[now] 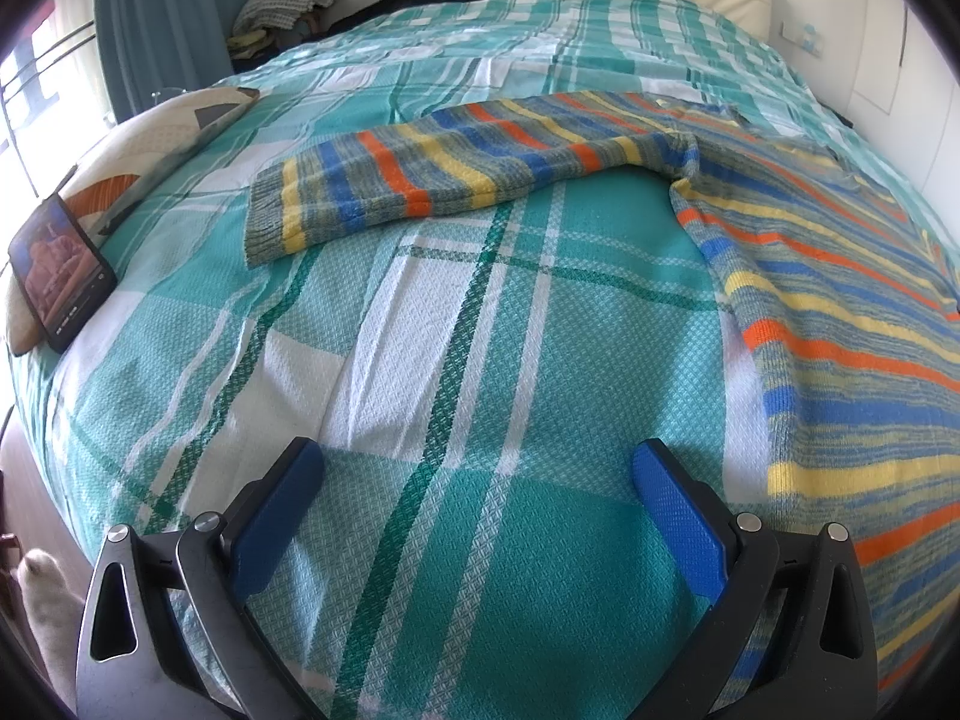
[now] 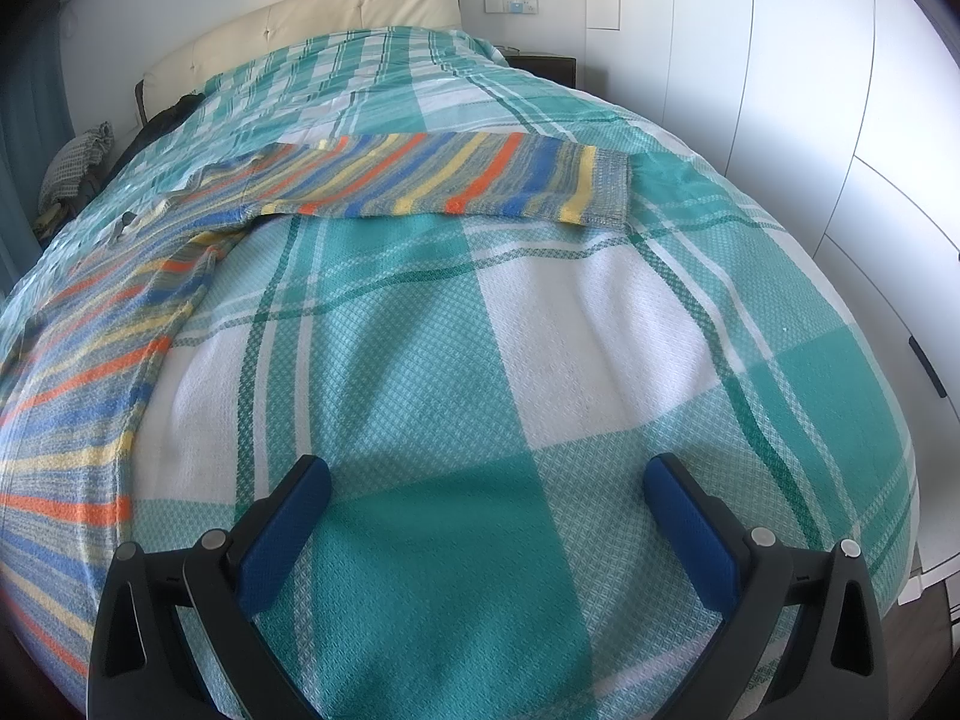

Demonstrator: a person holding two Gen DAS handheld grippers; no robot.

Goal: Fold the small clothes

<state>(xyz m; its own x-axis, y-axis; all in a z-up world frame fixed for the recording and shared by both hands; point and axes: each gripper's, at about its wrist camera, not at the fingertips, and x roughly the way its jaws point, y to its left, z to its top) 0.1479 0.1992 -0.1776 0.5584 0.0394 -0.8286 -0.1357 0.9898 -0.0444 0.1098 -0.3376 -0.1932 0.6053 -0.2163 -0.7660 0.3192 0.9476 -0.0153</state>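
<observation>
A striped knit sweater in blue, orange, yellow and grey lies flat on the bed. In the left wrist view its body fills the right side and one sleeve stretches left across the cover. In the right wrist view the body lies at the left and the other sleeve reaches right, ending in a grey cuff. My left gripper hovers open over bare bedcover, left of the sweater's hem. My right gripper is open too, right of the hem, holding nothing.
The teal and white plaid bedcover spans the bed. A phone leans on a patterned cushion at the left edge. Folded cloth is piled past the bed. White wardrobe doors stand to the right; a cream headboard is behind.
</observation>
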